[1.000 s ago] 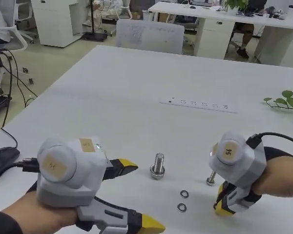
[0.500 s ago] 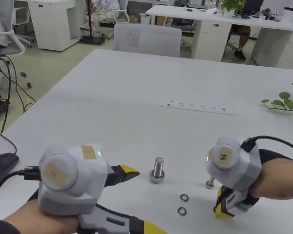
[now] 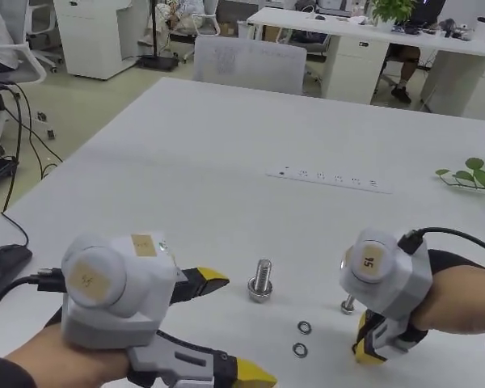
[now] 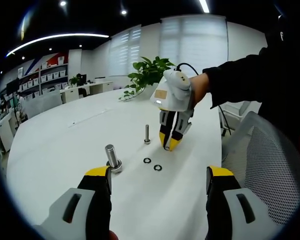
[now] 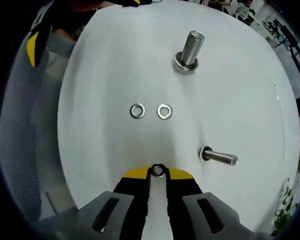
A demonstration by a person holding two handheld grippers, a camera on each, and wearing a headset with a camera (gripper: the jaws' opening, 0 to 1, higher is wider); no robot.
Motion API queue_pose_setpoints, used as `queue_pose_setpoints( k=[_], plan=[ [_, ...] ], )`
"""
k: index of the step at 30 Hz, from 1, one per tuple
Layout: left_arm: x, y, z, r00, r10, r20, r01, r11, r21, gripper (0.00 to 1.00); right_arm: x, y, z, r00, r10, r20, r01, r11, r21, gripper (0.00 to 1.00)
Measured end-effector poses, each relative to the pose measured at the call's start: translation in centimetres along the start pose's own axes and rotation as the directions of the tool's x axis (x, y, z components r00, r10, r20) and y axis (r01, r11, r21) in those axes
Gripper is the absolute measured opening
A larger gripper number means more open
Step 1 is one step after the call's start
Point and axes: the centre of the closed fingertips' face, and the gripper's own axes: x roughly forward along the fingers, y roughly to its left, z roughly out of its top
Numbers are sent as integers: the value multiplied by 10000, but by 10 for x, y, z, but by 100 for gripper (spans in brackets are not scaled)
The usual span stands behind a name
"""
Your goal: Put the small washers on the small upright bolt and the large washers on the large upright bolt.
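Note:
A large upright bolt [image 3: 261, 280] [image 5: 189, 50] [image 4: 111, 158] and a thinner small bolt [image 3: 349, 305] [image 5: 219, 157] [image 4: 147, 135] stand on the white table [image 3: 226, 162]. Two loose washers [image 3: 305, 327] [image 3: 300, 350] lie side by side in front of them, also seen in the right gripper view as washers [image 5: 137, 110] [image 5: 164, 111]. My right gripper [image 3: 368, 349] [image 5: 158, 175] points down at the table near the small bolt, its jaws shut on a washer [image 5: 158, 170]. My left gripper [image 3: 233, 326] [image 4: 159, 175] stands wide open, left of the large bolt, holding nothing.
A white power strip [image 3: 328, 177] lies across the table's middle. A green plant [image 3: 473, 174] reaches in at the right edge. A black mouse [image 3: 0, 263] and its cable sit at the near left. A chair [image 3: 248, 65] stands behind the far edge.
The head view has shifted slightly. Both grippers, the bolts and the loose washers stay about where they were.

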Motion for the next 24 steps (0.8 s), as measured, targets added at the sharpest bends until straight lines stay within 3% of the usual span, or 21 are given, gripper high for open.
queue_pose_setpoints(
  k=[11,24],
  plan=[
    [3,1,-1,9999,-108,84,108,9999,43,77,1,-2,-1,9995,-32,303,21,9993,366,13],
    [6,0,-2,9996,-242,118,241,9997,83,77,0,-3,-4,9999,-107,61,105,9992,377,13]
  ],
)
